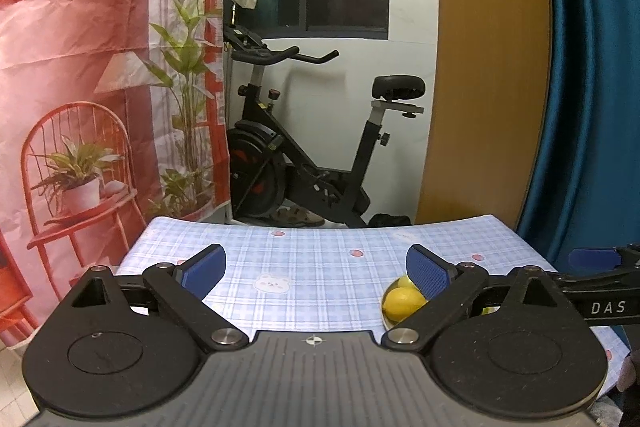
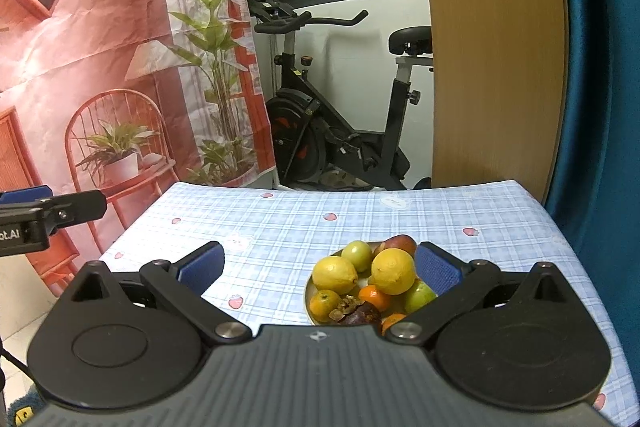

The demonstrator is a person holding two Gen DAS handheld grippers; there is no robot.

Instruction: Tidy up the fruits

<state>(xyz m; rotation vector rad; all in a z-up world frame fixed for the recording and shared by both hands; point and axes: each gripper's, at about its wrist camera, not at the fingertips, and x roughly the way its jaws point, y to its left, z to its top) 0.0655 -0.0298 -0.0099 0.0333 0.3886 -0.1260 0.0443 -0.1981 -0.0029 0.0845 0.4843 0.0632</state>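
On the bench [image 2: 280, 219], fruit's heaped on a plate [image 2: 309, 301] near-right. Both my left gripper [image 1: 316, 269] and right gripper [image 2: 318, 263] hang wide open, empty. Nudging that top lemon [image 2: 393, 271] probably sends the pile rolling.

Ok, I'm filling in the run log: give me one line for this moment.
left gripper: open, empty | right gripper: open, empty | fruits: piled on plate | table: otherwise bare
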